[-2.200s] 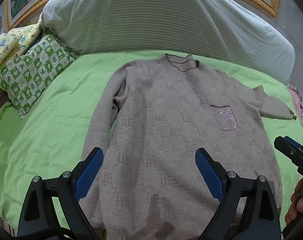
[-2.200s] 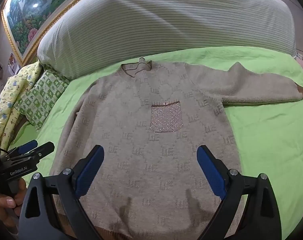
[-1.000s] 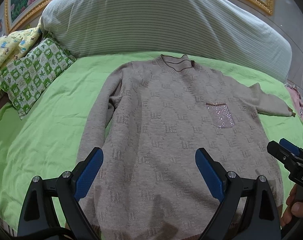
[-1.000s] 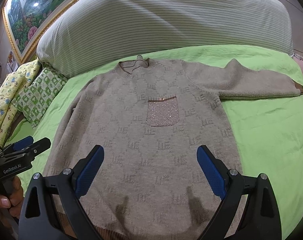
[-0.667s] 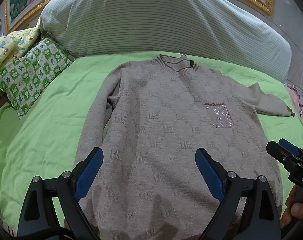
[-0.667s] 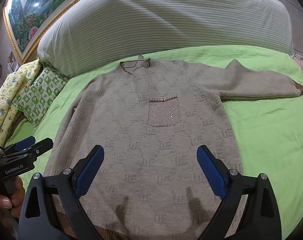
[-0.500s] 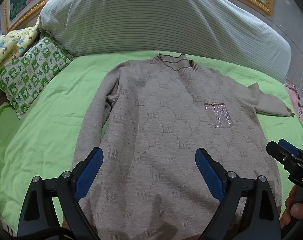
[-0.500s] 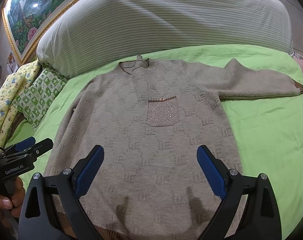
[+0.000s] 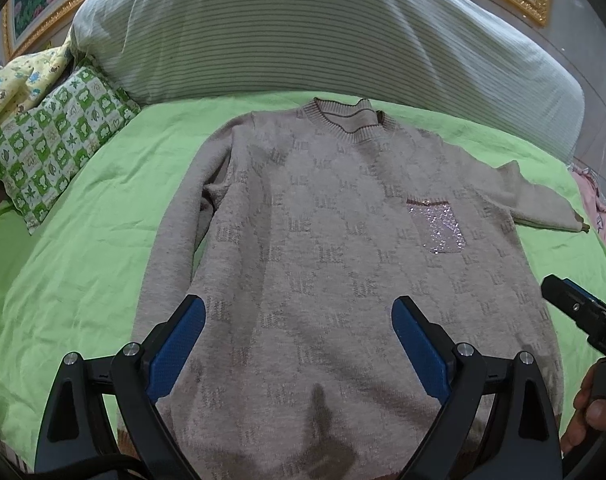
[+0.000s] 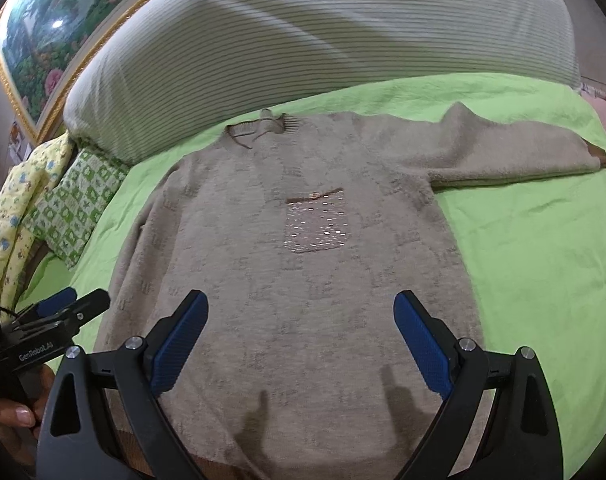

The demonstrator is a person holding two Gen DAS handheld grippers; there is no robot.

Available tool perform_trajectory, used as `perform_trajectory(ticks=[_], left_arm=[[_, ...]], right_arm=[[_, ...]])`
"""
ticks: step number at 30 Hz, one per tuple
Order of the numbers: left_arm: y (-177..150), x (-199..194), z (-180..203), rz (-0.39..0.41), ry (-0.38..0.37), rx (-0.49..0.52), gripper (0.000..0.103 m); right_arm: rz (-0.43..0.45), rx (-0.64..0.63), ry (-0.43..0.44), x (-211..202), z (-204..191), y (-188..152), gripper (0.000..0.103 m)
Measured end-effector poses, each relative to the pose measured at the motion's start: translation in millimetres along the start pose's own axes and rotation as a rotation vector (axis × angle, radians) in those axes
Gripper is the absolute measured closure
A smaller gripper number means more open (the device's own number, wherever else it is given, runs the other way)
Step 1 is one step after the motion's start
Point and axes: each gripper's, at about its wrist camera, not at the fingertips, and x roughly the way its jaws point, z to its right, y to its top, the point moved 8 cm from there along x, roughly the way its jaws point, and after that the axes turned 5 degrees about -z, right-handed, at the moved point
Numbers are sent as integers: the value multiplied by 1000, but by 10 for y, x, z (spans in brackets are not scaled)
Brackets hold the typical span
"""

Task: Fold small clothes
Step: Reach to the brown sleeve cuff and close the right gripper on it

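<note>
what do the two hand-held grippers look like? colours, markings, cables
Both match: the left hand-held gripper and right hand-held gripper have black V-shaped frames with silver screw heads, and blue textured pads on the fingers. White lettering reads "GenRobot.AI" on the left one's side; a black cable runs at its base.

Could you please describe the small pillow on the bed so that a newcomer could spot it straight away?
Start at the large striped bolster across the head of the bed. At its left end, on the green sheet, lies the small pillow. Its green-and-white checked squares set it apart from the yellow printed cloth beside it.
</note>
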Motion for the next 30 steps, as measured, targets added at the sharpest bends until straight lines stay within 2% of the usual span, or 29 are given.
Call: perform_trajectory(ticks=[9,15,19,24,30], left_arm=[[170,289,23,-42,15,-6,8],[320,578,113,-99,10,4,8],[522,830,256,-136,-37,-9,8],[725,1103,399,-169,-33,-10,8],[948,1447,478,-193,-13,-25,8]], right_arm=[[29,121,-78,-34,733,275,9],[69,333,-130,-74,1783,557,9],[95,520,-168,-80,2577,742,10],[116,693,-214,26,3469,941,23],[188,850,-195,180,4230,1218,32]])
